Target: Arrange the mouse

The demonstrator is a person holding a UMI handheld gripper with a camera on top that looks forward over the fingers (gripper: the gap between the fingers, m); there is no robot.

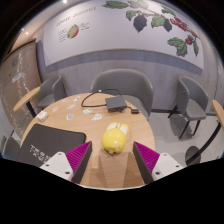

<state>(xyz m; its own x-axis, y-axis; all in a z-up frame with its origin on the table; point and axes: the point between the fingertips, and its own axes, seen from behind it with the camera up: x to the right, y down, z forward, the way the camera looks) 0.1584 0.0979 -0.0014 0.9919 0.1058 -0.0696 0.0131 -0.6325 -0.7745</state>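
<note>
In the gripper view, the gripper (112,160) is released, fingers wide apart. The yellow mouse (116,139) lies on the round table (70,110), just ahead, between the fingers. I think: lower slowly, stay centred, then close gently on both sides.
</note>
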